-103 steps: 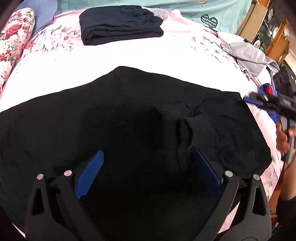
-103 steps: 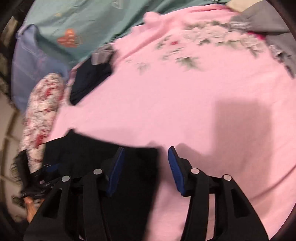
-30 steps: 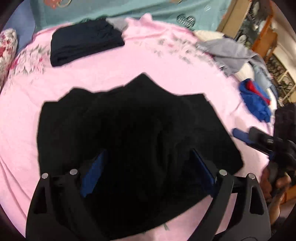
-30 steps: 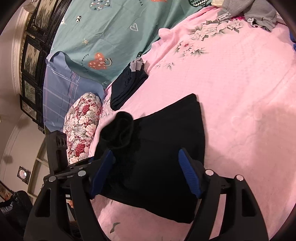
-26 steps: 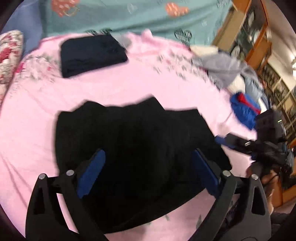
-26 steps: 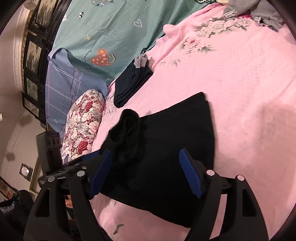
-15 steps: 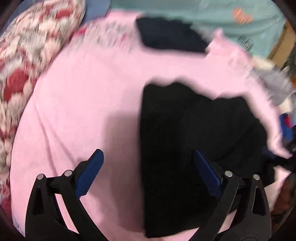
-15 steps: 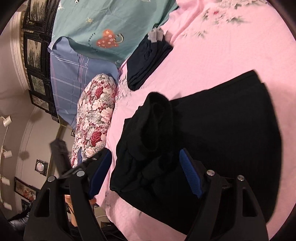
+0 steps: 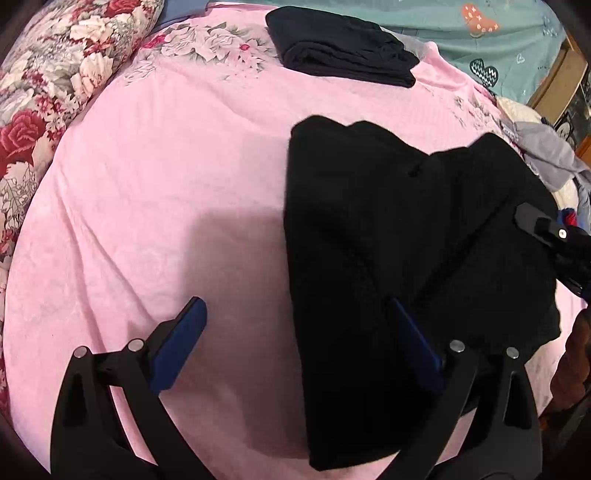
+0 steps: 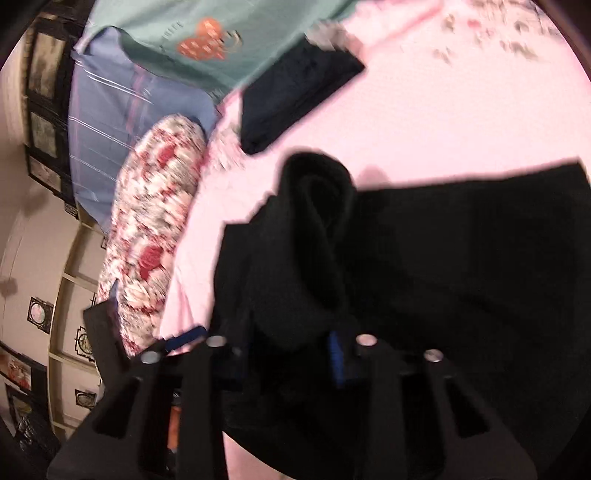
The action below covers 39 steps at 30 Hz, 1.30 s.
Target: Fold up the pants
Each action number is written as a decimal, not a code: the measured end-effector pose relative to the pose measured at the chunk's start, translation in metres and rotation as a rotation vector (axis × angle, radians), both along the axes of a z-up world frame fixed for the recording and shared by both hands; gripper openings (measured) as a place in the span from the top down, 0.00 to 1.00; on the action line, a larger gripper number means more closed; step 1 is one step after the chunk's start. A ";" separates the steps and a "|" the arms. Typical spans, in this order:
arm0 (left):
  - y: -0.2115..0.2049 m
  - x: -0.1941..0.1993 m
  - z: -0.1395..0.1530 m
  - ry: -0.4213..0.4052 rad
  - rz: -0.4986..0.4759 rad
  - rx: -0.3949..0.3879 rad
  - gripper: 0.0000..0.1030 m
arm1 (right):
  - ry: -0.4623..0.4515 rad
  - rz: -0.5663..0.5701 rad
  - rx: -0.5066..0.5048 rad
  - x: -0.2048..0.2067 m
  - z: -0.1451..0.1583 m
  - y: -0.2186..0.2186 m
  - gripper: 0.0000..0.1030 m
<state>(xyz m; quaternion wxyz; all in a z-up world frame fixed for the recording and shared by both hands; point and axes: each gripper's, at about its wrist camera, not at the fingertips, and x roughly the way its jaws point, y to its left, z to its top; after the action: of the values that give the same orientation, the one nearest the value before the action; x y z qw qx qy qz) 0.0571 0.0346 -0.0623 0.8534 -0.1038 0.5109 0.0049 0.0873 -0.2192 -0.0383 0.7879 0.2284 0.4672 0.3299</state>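
Note:
The black pants [image 9: 388, 240] lie partly folded on the pink bedsheet [image 9: 166, 166]. My left gripper [image 9: 295, 332] hovers open and wide over their left edge. One pad is over bare sheet, the other over the cloth, and it holds nothing. In the right wrist view a raised, rolled fold of the pants [image 10: 317, 229] stands between the fingers of my right gripper [image 10: 291, 343]. Its jaws are closing and the cloth fills the gap between the pads. The right gripper [image 9: 546, 229] also shows at the right edge of the left wrist view, at the pants' far side.
A folded dark navy garment [image 9: 340, 48] lies at the back of the bed, in front of a teal sheet [image 9: 461, 26]. A floral pillow [image 9: 55, 74] lines the left side. Grey clothes [image 9: 546, 155] are heaped at the right. A person's hand [image 9: 572, 354] is at the right edge.
The left gripper swung left, so the pants now sit to its right with bare sheet under its left finger. The right gripper moved onto the pants and its jaws narrowed around the raised fold.

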 end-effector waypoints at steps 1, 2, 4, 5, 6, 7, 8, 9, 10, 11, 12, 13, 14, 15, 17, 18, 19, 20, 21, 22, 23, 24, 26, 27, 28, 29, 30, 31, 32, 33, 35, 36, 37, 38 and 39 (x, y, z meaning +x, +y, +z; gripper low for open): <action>0.006 -0.001 0.004 -0.009 0.011 -0.011 0.04 | -0.029 0.022 0.022 -0.005 0.011 0.005 0.76; 0.013 -0.002 0.009 -0.026 0.039 -0.018 0.04 | -0.049 0.043 0.048 -0.008 0.019 0.010 0.78; 0.025 -0.004 0.018 -0.048 0.096 -0.020 0.04 | -0.114 0.098 0.103 -0.016 0.039 0.018 0.79; 0.030 -0.005 0.022 -0.053 0.119 -0.025 0.04 | -0.160 0.130 0.145 -0.024 0.055 0.018 0.79; 0.034 -0.006 0.026 -0.058 0.132 -0.034 0.04 | -0.186 0.140 0.167 -0.027 0.064 0.016 0.79; 0.035 -0.007 0.029 -0.063 0.133 -0.042 0.04 | -0.231 0.146 0.195 -0.034 0.077 0.006 0.79; 0.034 -0.007 0.032 -0.068 0.124 -0.052 0.04 | -0.264 0.138 0.204 -0.039 0.087 -0.007 0.79; 0.032 -0.006 0.034 -0.067 0.107 -0.069 0.04 | -0.289 0.120 0.203 -0.044 0.093 -0.019 0.79; 0.030 -0.005 0.034 -0.063 0.093 -0.085 0.04 | -0.308 0.088 0.190 -0.048 0.097 -0.037 0.79; 0.026 -0.002 0.033 -0.058 0.078 -0.105 0.04 | -0.312 0.062 0.176 -0.050 0.098 -0.050 0.79; 0.020 0.001 0.030 -0.054 0.068 -0.108 0.04 | -0.296 0.024 0.156 -0.052 0.092 -0.072 0.79; 0.016 0.005 0.027 -0.048 0.060 -0.100 0.04 | -0.256 -0.011 0.141 -0.051 0.082 -0.091 0.79; 0.006 0.011 0.021 -0.030 0.044 -0.078 0.04 | -0.213 -0.034 0.125 -0.049 0.071 -0.103 0.78; -0.003 0.017 0.013 -0.006 0.025 -0.056 0.04 | -0.147 -0.064 0.085 -0.046 0.054 -0.116 0.72; -0.021 0.026 0.000 0.045 -0.022 -0.031 0.04 | -0.006 -0.182 -0.133 -0.041 0.013 -0.138 0.63; -0.029 0.027 -0.003 0.057 -0.043 -0.003 0.04 | 0.045 -0.213 -0.188 -0.041 -0.001 -0.147 0.61; -0.034 0.027 -0.003 0.046 -0.054 0.027 0.04 | 0.059 -0.221 -0.113 -0.044 -0.008 -0.161 0.61; -0.039 0.026 0.000 0.026 -0.076 0.059 0.04 | 0.059 -0.226 -0.093 -0.046 -0.006 -0.165 0.58; -0.041 0.026 0.004 0.016 -0.087 0.070 0.04 | 0.028 -0.225 -0.109 -0.048 0.002 -0.167 0.57; -0.040 0.025 0.005 0.013 -0.087 0.069 0.04 | -0.026 -0.228 -0.132 -0.049 0.012 -0.167 0.57; -0.038 0.027 0.010 0.008 -0.078 0.056 0.04 | -0.088 -0.234 -0.145 -0.050 0.024 -0.167 0.57; -0.037 0.029 0.013 0.002 -0.070 0.045 0.04 | -0.115 -0.236 -0.134 -0.048 0.032 -0.167 0.57; -0.035 0.038 0.022 -0.015 -0.046 0.031 0.04 | -0.161 -0.220 -0.071 -0.039 0.041 -0.163 0.57; -0.035 0.045 0.027 -0.032 -0.034 0.020 0.04 | -0.171 -0.202 -0.044 -0.032 0.043 -0.155 0.57; -0.036 0.052 0.032 -0.045 -0.028 0.011 0.04 | -0.174 -0.187 -0.027 -0.025 0.042 -0.144 0.57; -0.040 0.063 0.036 -0.058 -0.017 -0.004 0.04 | -0.171 -0.158 0.007 -0.013 0.041 -0.129 0.57; -0.041 0.070 0.037 -0.059 -0.015 -0.017 0.04 | -0.151 -0.127 0.029 0.000 0.037 -0.115 0.57; -0.046 0.080 0.035 -0.056 -0.024 -0.039 0.04 | -0.132 -0.108 0.040 0.005 0.032 -0.113 0.57; -0.051 0.092 0.030 -0.032 -0.029 -0.050 0.04 | -0.086 -0.086 0.054 0.017 0.024 -0.103 0.58; -0.054 0.097 0.024 -0.013 -0.026 -0.050 0.04 | -0.027 -0.072 0.069 0.029 0.013 -0.095 0.59; -0.061 0.113 0.004 0.039 -0.040 -0.037 0.04 | 0.070 -0.056 0.057 0.045 -0.009 -0.090 0.60; -0.062 0.120 -0.005 0.059 -0.044 -0.002 0.03 | 0.081 -0.077 0.007 0.049 -0.013 -0.091 0.68; -0.065 0.122 -0.007 0.040 -0.044 0.057 0.02 | 0.069 -0.097 -0.065 0.053 -0.016 -0.092 0.74; -0.064 0.124 -0.009 0.039 -0.016 0.130 0.02 | 0.052 -0.122 -0.123 0.055 -0.020 -0.097 1.00; -0.061 0.124 -0.008 0.039 -0.006 0.105 0.02 | 0.058 -0.124 -0.096 0.054 -0.023 -0.103 1.00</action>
<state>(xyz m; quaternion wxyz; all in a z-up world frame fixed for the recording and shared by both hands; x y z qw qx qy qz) 0.1808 -0.0259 -0.0705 0.8474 -0.0572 0.5269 0.0314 0.1417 -0.3221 -0.0612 0.8030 0.2285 0.4899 0.2511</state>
